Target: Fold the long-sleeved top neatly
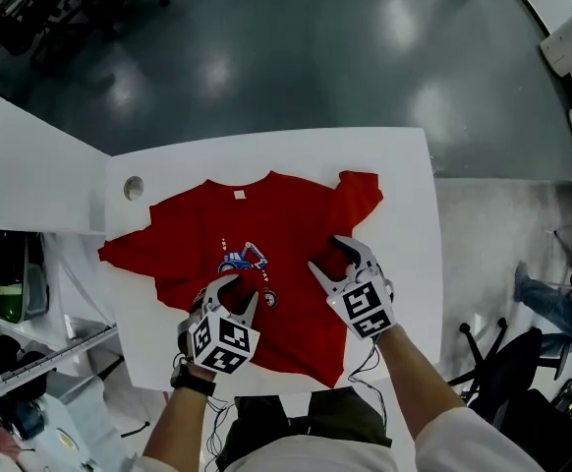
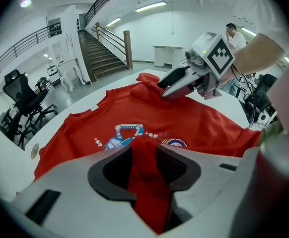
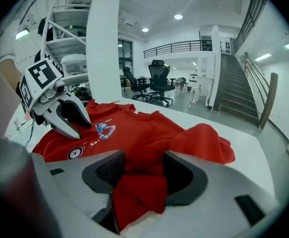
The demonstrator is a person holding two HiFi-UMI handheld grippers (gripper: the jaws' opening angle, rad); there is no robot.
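Observation:
A red long-sleeved top [image 1: 266, 229] lies front up on the white table [image 1: 404, 185], with a blue print [image 1: 242, 259] on its chest. Its collar points away from me, and one sleeve lies bunched at the far right [image 1: 360, 193]. My left gripper [image 1: 235, 291] points down onto the lower left of the chest, jaws part open, with a ridge of red cloth [image 2: 144, 182] between them. My right gripper [image 1: 330, 254] rests on the lower right of the body. Its jaws stand wider, over the cloth near the edge [image 3: 144, 157]. Each gripper shows in the other's view: right gripper [image 2: 170, 89], left gripper [image 3: 77, 125].
A round cable hole [image 1: 134, 187] sits in the table's far left corner. Another white desk [image 1: 30, 175] adjoins on the left, with shelves below it. An office chair [image 1: 507, 362] and a person's legs [image 1: 551, 298] are on the floor to the right.

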